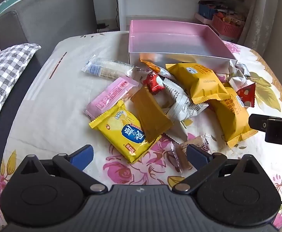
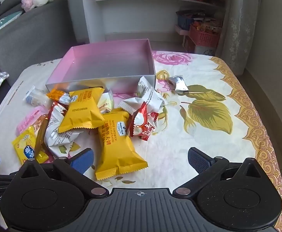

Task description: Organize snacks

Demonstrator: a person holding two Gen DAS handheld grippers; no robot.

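A pile of snack packets lies on the floral cloth in front of an empty pink box [image 1: 179, 38], which also shows in the right wrist view [image 2: 110, 63]. My left gripper [image 1: 140, 157] is open, just above the near end of a yellow cracker packet [image 1: 121, 131], with a small brown packet [image 1: 187, 150] by its right finger. My right gripper [image 2: 140, 158] is open over the near end of a yellow waffle sandwich packet [image 2: 117, 145]. A second yellow packet [image 2: 81, 110], red packets [image 2: 142, 123] and white packets [image 2: 150, 96] lie behind it.
A pink wafer packet [image 1: 111, 94] and a clear packet [image 1: 106, 68] lie at the left of the pile. A silver wrapper [image 2: 178, 83] lies apart on the right. A grey sofa [image 1: 44, 19] stands at the left, white shelves [image 2: 141, 9] behind.
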